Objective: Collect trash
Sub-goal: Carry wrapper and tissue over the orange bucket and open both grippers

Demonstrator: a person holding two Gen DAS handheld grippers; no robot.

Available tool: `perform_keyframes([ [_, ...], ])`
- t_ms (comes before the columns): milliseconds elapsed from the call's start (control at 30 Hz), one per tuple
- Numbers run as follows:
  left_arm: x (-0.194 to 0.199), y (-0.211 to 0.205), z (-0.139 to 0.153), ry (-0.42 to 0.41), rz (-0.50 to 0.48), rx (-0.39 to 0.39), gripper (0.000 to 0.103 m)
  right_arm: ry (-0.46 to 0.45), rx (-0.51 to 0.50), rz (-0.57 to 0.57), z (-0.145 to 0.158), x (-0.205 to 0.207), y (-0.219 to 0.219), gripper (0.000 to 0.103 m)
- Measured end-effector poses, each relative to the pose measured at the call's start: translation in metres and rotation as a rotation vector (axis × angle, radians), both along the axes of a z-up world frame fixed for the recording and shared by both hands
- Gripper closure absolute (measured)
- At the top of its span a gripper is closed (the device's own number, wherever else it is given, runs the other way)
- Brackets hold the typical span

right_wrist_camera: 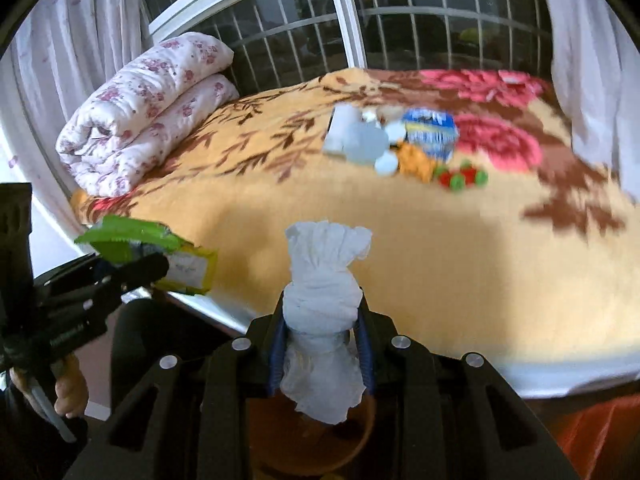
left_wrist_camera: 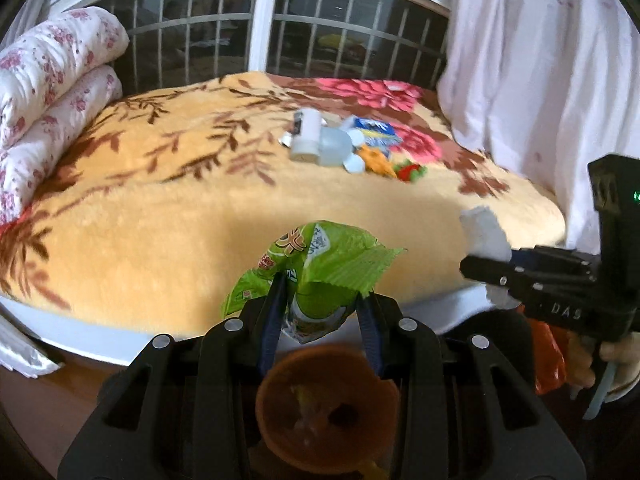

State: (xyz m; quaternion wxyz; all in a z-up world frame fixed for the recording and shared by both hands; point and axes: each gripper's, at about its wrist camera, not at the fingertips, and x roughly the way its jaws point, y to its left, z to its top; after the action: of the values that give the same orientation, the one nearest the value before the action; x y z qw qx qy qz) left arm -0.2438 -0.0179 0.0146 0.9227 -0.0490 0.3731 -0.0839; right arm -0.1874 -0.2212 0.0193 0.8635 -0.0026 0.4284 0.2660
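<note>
My left gripper (left_wrist_camera: 320,314) is shut on a crumpled green snack wrapper (left_wrist_camera: 320,256), held off the near edge of the bed; the left gripper (right_wrist_camera: 132,272) and the green wrapper (right_wrist_camera: 128,236) also show at the left of the right wrist view. My right gripper (right_wrist_camera: 322,320) is shut on a twisted white tissue (right_wrist_camera: 324,276); the right gripper (left_wrist_camera: 492,276) and the tissue (left_wrist_camera: 486,232) appear at the right of the left wrist view. A blurred brown round bin (left_wrist_camera: 328,396) sits right below both grippers. More trash (left_wrist_camera: 344,144) lies far out on the bed: a white tube, a clear bottle, blue and orange packets.
The bed carries a yellow floral blanket (left_wrist_camera: 168,208). A folded flowered quilt (left_wrist_camera: 52,92) lies at its left end and a white curtain (left_wrist_camera: 540,60) hangs at the right. A barred window (left_wrist_camera: 260,24) is behind. An orange bag (left_wrist_camera: 548,360) hangs beside the bin.
</note>
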Motion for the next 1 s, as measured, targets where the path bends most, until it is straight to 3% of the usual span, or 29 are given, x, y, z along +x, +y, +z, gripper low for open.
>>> perform_keyframes([
  [133, -0.026, -0.009, -0.008, 0.03, -0.052, 0.027, 0.07, 0.048, 0.045, 0.004, -0.021, -0.031, -0.007, 0.073],
  [267, -0.042, -0.014, -0.027, 0.091, -0.105, 0.047, 0.07, 0.074, 0.023, 0.02, -0.038, -0.048, -0.006, 0.073],
  [533, -0.038, -0.019, -0.116, 0.304, -0.157, 0.104, 0.07, 0.142, -0.133, 0.092, -0.105, -0.071, 0.014, 0.073],
  [733, -0.02, -0.02, -0.175, 0.479, -0.167, 0.07, 0.07, 0.251, -0.138, 0.097, -0.144, -0.061, 0.017, 0.073],
  [1000, -0.01, -0.02, -0.192, 0.524, -0.166, 0.088, 0.07, 0.334, -0.164, 0.123, -0.169, -0.054, 0.029, 0.073],
])
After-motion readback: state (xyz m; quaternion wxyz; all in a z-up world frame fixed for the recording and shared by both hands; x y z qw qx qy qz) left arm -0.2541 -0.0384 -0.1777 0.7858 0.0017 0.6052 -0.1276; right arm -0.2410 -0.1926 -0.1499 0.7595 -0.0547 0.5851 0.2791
